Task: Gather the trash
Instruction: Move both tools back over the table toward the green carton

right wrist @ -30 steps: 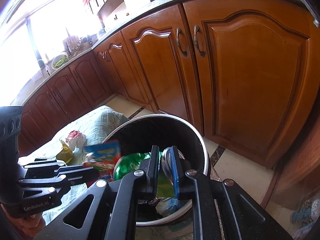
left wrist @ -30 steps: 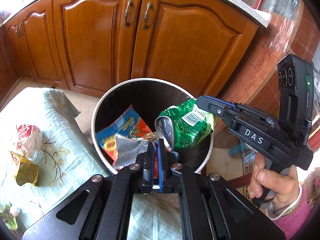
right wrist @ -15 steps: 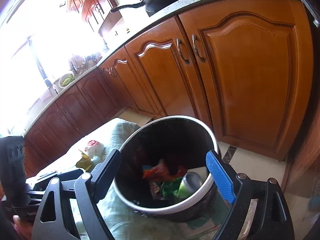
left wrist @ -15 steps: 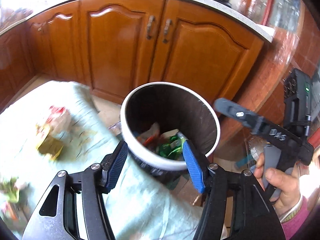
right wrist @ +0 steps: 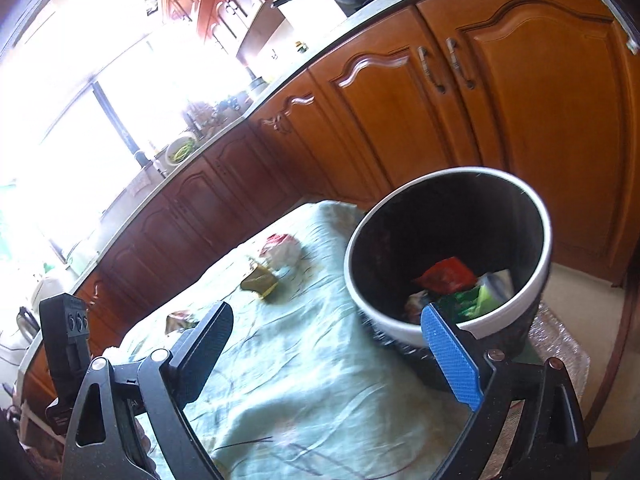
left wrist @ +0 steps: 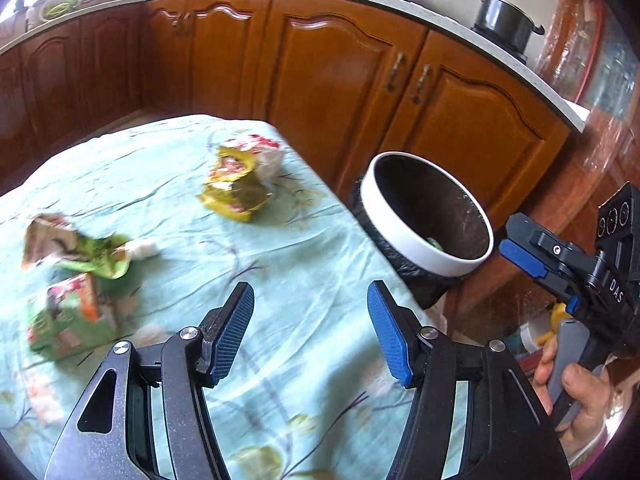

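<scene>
Trash in two places: wrappers heaped inside the white-rimmed bin (right wrist: 448,248) just off the tabletop's far right corner, mostly hidden by its dark wall; four blurred pieces on the pale green tablecloth (left wrist: 280,264). Near the far edge, a yellow-green wrapper (left wrist: 234,194) touching a red-and-white crumpled bag (left wrist: 266,152). Toward the left edge, a torn green wrapper (left wrist: 80,250) and a green carton (left wrist: 70,324), print unreadable. Left gripper (left wrist: 310,330) and right gripper (right wrist: 332,356) both just spread apart, nothing between the jaws.
</scene>
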`<move>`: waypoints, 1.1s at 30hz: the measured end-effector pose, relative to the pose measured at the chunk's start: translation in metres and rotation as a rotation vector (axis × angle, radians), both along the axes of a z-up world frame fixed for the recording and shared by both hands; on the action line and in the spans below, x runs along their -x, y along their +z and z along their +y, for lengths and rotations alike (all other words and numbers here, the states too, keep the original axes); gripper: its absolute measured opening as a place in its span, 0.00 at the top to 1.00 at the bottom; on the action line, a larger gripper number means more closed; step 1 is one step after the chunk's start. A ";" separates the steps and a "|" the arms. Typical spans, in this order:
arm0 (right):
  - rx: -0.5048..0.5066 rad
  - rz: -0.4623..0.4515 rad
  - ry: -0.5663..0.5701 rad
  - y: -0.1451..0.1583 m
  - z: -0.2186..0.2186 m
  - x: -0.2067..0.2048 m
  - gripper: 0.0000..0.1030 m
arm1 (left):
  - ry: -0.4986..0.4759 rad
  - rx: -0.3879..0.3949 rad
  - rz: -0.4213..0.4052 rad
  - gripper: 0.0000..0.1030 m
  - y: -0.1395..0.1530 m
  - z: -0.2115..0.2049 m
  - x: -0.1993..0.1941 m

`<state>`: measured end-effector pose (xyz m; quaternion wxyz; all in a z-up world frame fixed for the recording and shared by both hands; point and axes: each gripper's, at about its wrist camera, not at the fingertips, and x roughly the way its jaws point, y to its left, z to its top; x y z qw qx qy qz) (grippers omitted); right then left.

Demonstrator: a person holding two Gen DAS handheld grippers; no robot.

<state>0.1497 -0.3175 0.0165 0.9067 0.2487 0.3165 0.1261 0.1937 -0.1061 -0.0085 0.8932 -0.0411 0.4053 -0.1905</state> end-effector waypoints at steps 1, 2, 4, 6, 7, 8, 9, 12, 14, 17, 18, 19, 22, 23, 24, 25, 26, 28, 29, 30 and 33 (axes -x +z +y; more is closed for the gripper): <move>0.000 0.003 0.012 -0.002 0.006 0.000 0.07 | 0.011 -0.004 -0.003 0.42 0.000 0.007 0.003; -0.001 0.007 0.024 -0.003 0.012 -0.001 0.07 | 0.023 -0.006 -0.003 0.42 -0.001 0.015 0.006; 0.000 0.017 0.047 -0.005 0.024 -0.003 0.07 | 0.041 -0.003 0.001 0.42 -0.002 0.026 0.010; 0.006 0.028 0.070 -0.008 0.035 -0.004 0.07 | 0.070 -0.006 0.004 0.42 -0.005 0.039 0.013; 0.009 0.031 0.081 -0.009 0.041 -0.004 0.07 | 0.085 -0.007 0.002 0.42 -0.005 0.047 0.015; 0.012 0.034 0.093 -0.010 0.046 -0.006 0.07 | 0.098 -0.006 0.002 0.42 -0.006 0.055 0.017; 0.016 0.036 0.102 -0.011 0.051 -0.004 0.07 | 0.108 -0.007 0.004 0.42 -0.007 0.062 0.018; 0.032 0.038 0.133 -0.011 0.065 -0.008 0.07 | 0.135 -0.021 0.000 0.42 -0.007 0.080 0.021; 0.040 0.037 0.150 -0.011 0.074 -0.012 0.07 | 0.144 -0.036 -0.006 0.42 -0.006 0.089 0.022; 0.049 0.035 0.172 -0.011 0.086 -0.017 0.07 | 0.152 -0.061 -0.012 0.42 -0.006 0.103 0.021; 0.051 0.034 0.180 -0.010 0.090 -0.019 0.07 | 0.152 -0.069 -0.012 0.42 -0.007 0.108 0.020; 0.053 0.032 0.186 -0.009 0.094 -0.021 0.07 | 0.152 -0.076 -0.012 0.42 -0.007 0.113 0.019; 0.065 0.027 0.202 -0.008 0.104 -0.029 0.07 | 0.135 -0.097 -0.015 0.42 -0.007 0.125 0.016; 0.066 0.028 0.207 -0.008 0.107 -0.033 0.07 | 0.126 -0.107 -0.017 0.40 -0.008 0.128 0.015; 0.066 0.030 0.213 -0.008 0.109 -0.035 0.07 | 0.114 -0.118 -0.020 0.38 -0.008 0.131 0.014; 0.066 0.032 0.219 -0.008 0.112 -0.039 0.07 | 0.100 -0.125 -0.021 0.36 -0.009 0.133 0.013; 0.068 0.035 0.224 -0.009 0.116 -0.042 0.07 | 0.089 -0.137 -0.022 0.35 -0.009 0.135 0.011; 0.073 0.037 0.236 -0.010 0.122 -0.048 0.09 | 0.077 -0.172 -0.032 0.35 -0.011 0.139 0.007; 0.078 0.037 0.243 -0.010 0.126 -0.052 0.12 | 0.067 -0.191 -0.034 0.34 -0.012 0.141 0.005; 0.084 0.036 0.251 -0.010 0.130 -0.054 0.15 | 0.061 -0.207 -0.039 0.34 -0.013 0.142 0.003; 0.110 0.038 0.268 -0.013 0.141 -0.067 0.25 | 0.025 -0.237 -0.051 0.30 -0.016 0.147 -0.006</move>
